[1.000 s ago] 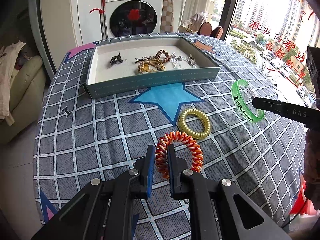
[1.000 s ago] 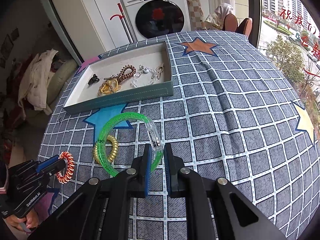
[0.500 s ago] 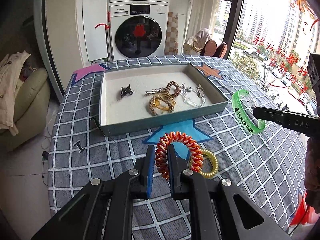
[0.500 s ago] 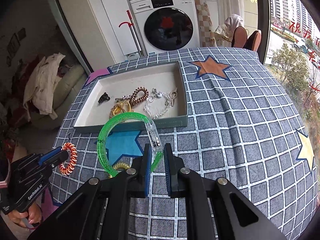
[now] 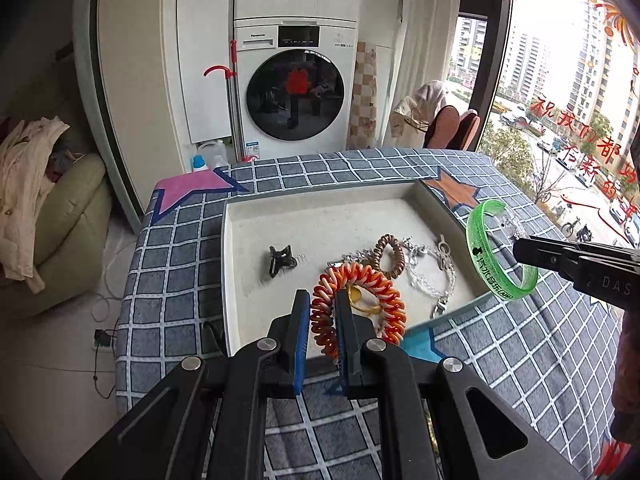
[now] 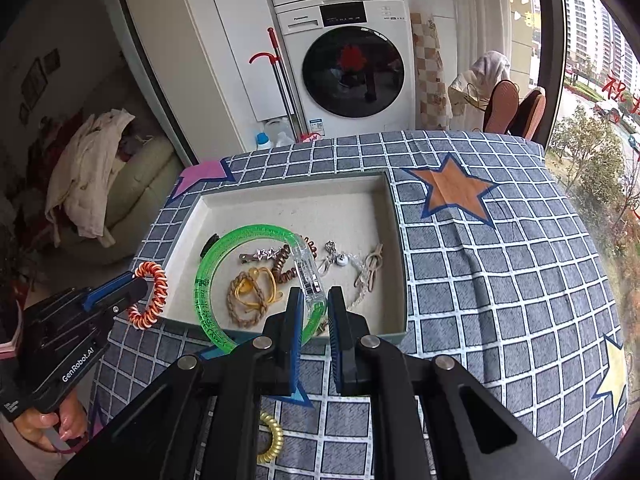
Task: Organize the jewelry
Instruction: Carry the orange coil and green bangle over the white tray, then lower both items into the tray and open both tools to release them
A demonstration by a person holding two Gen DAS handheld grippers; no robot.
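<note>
Above the near edge of the tray (image 6: pixel 394 240), an orange-and-white spiral hair tie (image 5: pixel 360 306) is pinched upright between the jaws of the left gripper (image 5: pixel 322 322); a green translucent bangle (image 6: pixel 224 280) is clamped at its clear clasp by the right gripper (image 6: pixel 314 312), held over the tray's front wall. Inside the tray are seen a black claw clip (image 5: pixel 282 260), a brown spiral tie (image 5: pixel 388 254), a silver chain bracelet (image 5: pixel 430 276) and a braided yellow band (image 6: pixel 250 296). A gold spiral tie (image 6: pixel 272 438) is left on the checked tablecloth (image 6: pixel 500 280), near the right gripper's body

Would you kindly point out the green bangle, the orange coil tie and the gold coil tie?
green bangle (image 6: pixel 208 280), right wrist view, left arc.
orange coil tie (image 5: pixel 376 282), left wrist view, top of loop.
gold coil tie (image 6: pixel 274 438), right wrist view, right arc.
</note>
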